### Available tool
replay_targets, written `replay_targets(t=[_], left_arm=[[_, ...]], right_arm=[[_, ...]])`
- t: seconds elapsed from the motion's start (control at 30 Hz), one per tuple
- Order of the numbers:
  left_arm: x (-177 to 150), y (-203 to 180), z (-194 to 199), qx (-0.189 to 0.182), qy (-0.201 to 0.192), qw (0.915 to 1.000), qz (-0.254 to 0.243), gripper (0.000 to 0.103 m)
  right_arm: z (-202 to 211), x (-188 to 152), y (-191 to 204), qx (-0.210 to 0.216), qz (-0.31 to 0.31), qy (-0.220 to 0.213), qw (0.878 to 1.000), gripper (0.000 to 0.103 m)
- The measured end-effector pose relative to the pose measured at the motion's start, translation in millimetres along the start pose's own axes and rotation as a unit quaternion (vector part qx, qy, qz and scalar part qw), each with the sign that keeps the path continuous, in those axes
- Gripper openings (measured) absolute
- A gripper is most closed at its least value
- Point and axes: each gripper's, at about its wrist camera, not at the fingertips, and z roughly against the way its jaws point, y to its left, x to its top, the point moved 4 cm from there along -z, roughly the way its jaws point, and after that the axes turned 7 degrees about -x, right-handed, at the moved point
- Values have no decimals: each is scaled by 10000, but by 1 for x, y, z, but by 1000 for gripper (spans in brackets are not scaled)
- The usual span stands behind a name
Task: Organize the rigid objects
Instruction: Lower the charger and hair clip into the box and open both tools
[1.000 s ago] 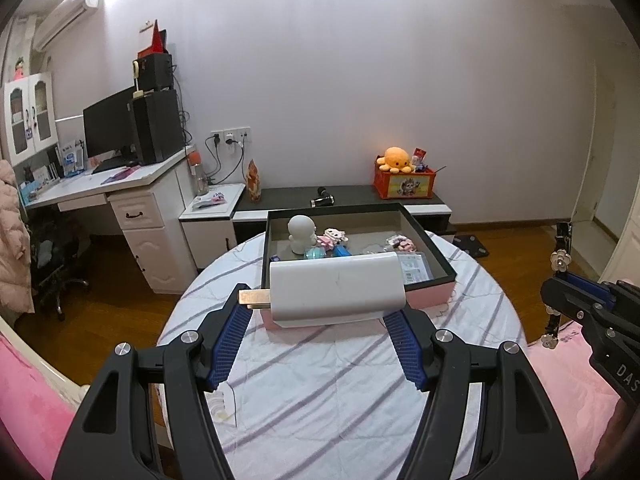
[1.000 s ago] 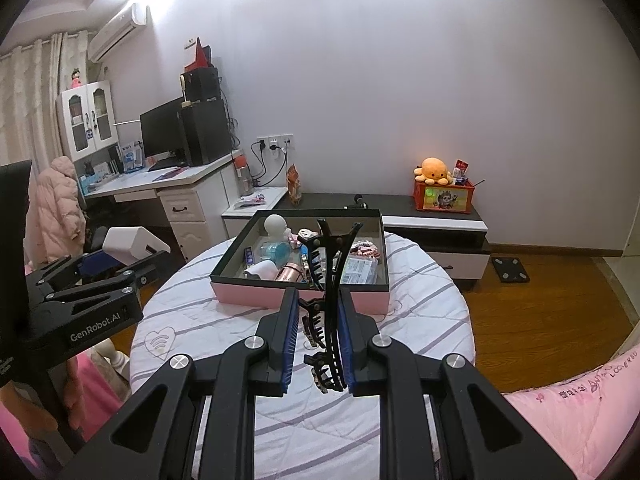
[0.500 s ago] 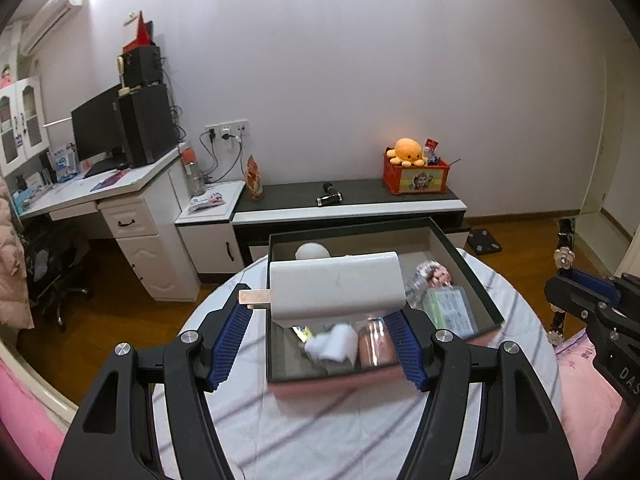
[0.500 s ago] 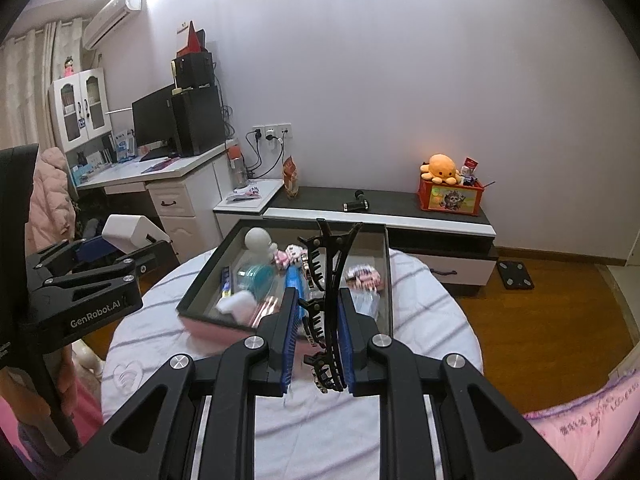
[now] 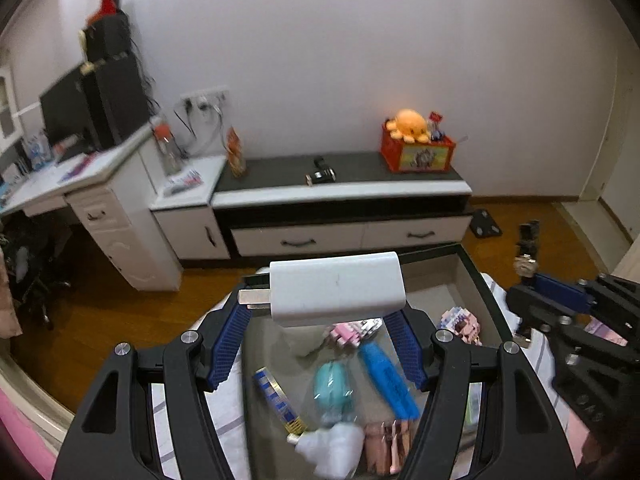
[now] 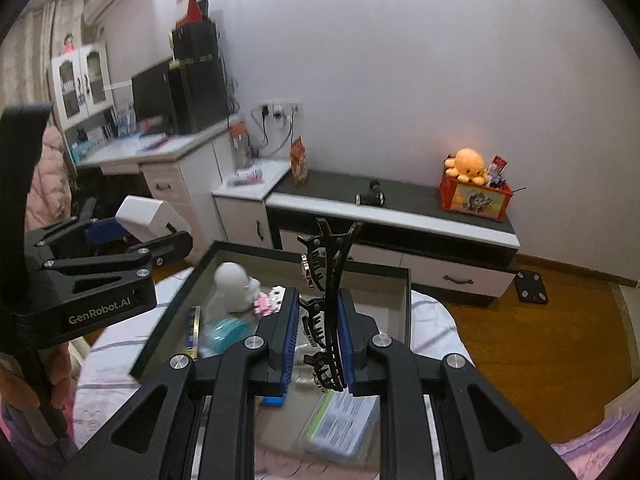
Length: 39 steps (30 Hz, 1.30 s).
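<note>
My left gripper [image 5: 322, 334] is shut on a white plug charger [image 5: 336, 287], held above the open box [image 5: 478, 276]; it also shows at the left of the right wrist view [image 6: 132, 226]. My right gripper [image 6: 318, 326] is shut on a black hair claw clip [image 6: 326, 280], held upright above the same box [image 6: 402, 280]. The box holds a white figurine [image 6: 232, 286], a teal item [image 5: 330, 380], a blue item [image 5: 386, 376], pink toys [image 5: 460, 320] and a labelled packet [image 6: 340, 424].
The box stands on a round table with a striped white cloth [image 6: 116, 348]. Beyond are a low TV cabinet [image 5: 344, 208] with an orange plush octopus on a red box [image 5: 412, 140], a white desk [image 5: 88, 184] with monitor, and wooden floor.
Both grippers have moved forward and now hang over the box, looking down into it. Each still holds its object.
</note>
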Motion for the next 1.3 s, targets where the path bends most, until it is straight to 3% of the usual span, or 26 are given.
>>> replay_targets(t=[0.17, 0.27, 0.47, 0.63, 0.7, 0.73, 0.77, 0.9, 0.93, 1.07, 1.2, 1.3], left_arm=[[1, -8, -60, -42, 516, 9986, 74, 67], [-4, -14, -88, -223, 805, 9964, 136, 67], [-10, -20, -112, -170, 970, 9951, 106, 67], [-8, -15, -111, -39, 906, 9959, 64, 67], [-7, -10, -106, -65, 887, 9960, 110, 67], [-6, -6, -103, -25, 844, 9964, 122, 67], [-5, -2, -99, 32, 796, 9967, 136, 67], [-3, 19, -90, 154, 691, 9970, 322, 67], [-4, 23, -90, 120, 723, 9965, 389, 67], [-9, 36, -98, 269, 883, 9946, 466, 67], [-12, 42, -103, 157, 1046, 9924, 625, 68], [-14, 45, -107, 297, 1209, 9900, 668, 86]], right_arm=[[-64, 5, -7, 60, 74, 627, 9980, 19], [-94, 2, -16, -162, -4, 846, 9963, 19], [-132, -8, -29, -165, -50, 1230, 9923, 19], [-140, -15, -33, -226, -23, 1415, 9897, 20], [-140, -14, -36, -249, -111, 1440, 9892, 44], [-139, -13, -38, -350, -157, 1393, 9895, 66], [-136, -10, -40, -375, -200, 1316, 9904, 72], [-124, -6, -38, -284, -240, 1168, 9925, 75], [-123, -6, -37, -296, -248, 1147, 9927, 79], [-125, -7, -36, -272, -282, 1206, 9919, 79], [-129, -11, -36, -251, -282, 1293, 9909, 79], [-131, -13, -37, -226, -271, 1337, 9904, 79]])
